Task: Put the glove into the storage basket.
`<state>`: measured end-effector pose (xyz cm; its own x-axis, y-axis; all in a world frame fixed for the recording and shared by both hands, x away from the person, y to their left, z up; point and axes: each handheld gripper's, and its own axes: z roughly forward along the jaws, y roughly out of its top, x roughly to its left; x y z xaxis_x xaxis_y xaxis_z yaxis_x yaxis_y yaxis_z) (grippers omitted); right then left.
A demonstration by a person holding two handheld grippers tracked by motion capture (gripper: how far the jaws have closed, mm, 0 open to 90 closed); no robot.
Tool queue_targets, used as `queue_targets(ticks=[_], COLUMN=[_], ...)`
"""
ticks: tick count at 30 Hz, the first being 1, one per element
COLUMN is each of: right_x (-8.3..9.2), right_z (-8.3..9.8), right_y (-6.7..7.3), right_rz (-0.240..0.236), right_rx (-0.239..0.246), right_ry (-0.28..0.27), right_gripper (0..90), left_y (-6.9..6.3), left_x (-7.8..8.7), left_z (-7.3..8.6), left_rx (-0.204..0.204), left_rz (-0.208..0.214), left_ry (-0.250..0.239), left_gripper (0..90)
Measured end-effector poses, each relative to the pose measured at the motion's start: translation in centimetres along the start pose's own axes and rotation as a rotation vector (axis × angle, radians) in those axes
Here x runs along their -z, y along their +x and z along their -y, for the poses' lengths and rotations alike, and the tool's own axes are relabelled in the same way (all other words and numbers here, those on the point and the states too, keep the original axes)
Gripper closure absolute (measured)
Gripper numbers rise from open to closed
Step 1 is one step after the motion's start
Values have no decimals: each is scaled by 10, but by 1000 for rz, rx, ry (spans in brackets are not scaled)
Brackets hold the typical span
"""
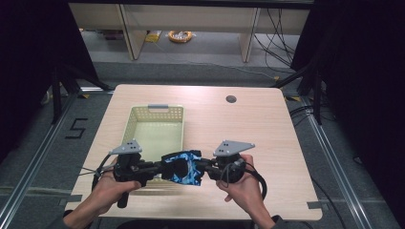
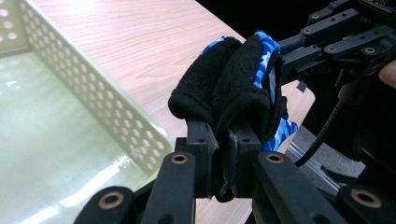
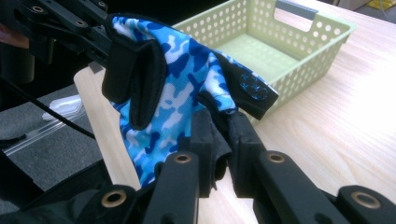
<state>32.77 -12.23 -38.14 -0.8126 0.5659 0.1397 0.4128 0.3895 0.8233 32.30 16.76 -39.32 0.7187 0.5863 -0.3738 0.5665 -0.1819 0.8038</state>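
The blue camouflage glove (image 1: 184, 168) hangs in the air between the two tools, over the near edge of the table (image 1: 248, 124). The left hand-held gripper (image 1: 155, 168) is closed on its black cuff side, and the right hand-held gripper (image 1: 203, 167) is closed on the other end. The long axis of the glove runs left to right. The green basket (image 1: 143, 114) lies just beyond it, nearer to the left hand-held gripper.

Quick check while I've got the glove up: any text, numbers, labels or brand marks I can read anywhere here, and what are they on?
"5": black tape mark on the floor left of the table.
Glove: blue camouflage print; its dark tab bears a small blue dotted patch, no letters legible.
Basket: no label visible.
Both grippers' grey plates: only screw heads, no text.
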Motion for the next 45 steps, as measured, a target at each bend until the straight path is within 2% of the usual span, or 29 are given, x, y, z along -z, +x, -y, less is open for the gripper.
queue_targets(ticks=[2, 5, 6, 8, 9, 15, 16, 17, 23, 27, 28, 29, 31, 33, 34, 36, 37, 38, 40, 45], right_x=[-1, -13, -17, -26, -33, -63, -72, -76, -97, -117, -117, -118, -126, -133, -137, -140, -142, -145, -152, -161], right_z=[-2, -12, -14, -20, -23, -35, -39, -39, -45, -45, -45, -45, -44, -42, -42, -41, -41, -40, -39, -37], right_y=[0, -1, 1, -1, -1, -3, -2, -1, -1, 0, 0, 0, -1, -1, -2, -2, -3, -2, -2, -2], right_rz=[2, -10, -8, -16, -12, -35, -39, -38, -47, -38, -38, -37, -34, -28, -25, -21, -17, -15, -14, -11], right_rx=[5, 33, 5, 21, 18, 21, 28, 28, 36, 25, 25, 32, 50, 35, 47, 47, 65, 50, 78, 94], right_ry=[15, 23, 33, 34, 30, 72, 85, 84, 121, 137, 137, 166, 182, 181, 228, 232, 242, 265, 276, 330], right_gripper=[825, 825, 825, 825, 825, 825, 825, 825, 825, 825, 825, 825, 825, 825, 825, 825, 825, 825, 824, 823], left_y=[6, 16, 20, 28, 32, 54, 57, 63, 77, 86, 88, 90, 94, 97, 99, 101, 102, 104, 108, 114], left_x=[3, 9, 11, 15, 17, 27, 28, 31, 36, 36, 35, 34, 33, 30, 29, 27, 26, 25, 23, 20], left_z=[-2, -3, -4, -3, -3, 2, 2, 4, 8, 12, 13, 15, 18, 21, 22, 25, 26, 27, 30, 35], left_rx=[3, 15, 24, 41, 40, 90, 101, 106, 125, 132, 135, 139, 148, 153, 154, 157, 161, 166, 170, 179], left_rz=[-13, -43, -47, -72, -68, -110, -115, -125, -148, -172, -177, -181, -185, -190, -185, -189, -198, -200, -205, -203], left_ry=[3, 5, 4, 3, 14, 11, 10, 15, 23, 41, 42, 48, 54, 69, 81, 92, 92, 100, 119, 148], left_gripper=[813, 812, 812, 811, 811, 810, 809, 809, 807, 806, 806, 806, 805, 805, 804, 803, 802, 802, 799, 787])
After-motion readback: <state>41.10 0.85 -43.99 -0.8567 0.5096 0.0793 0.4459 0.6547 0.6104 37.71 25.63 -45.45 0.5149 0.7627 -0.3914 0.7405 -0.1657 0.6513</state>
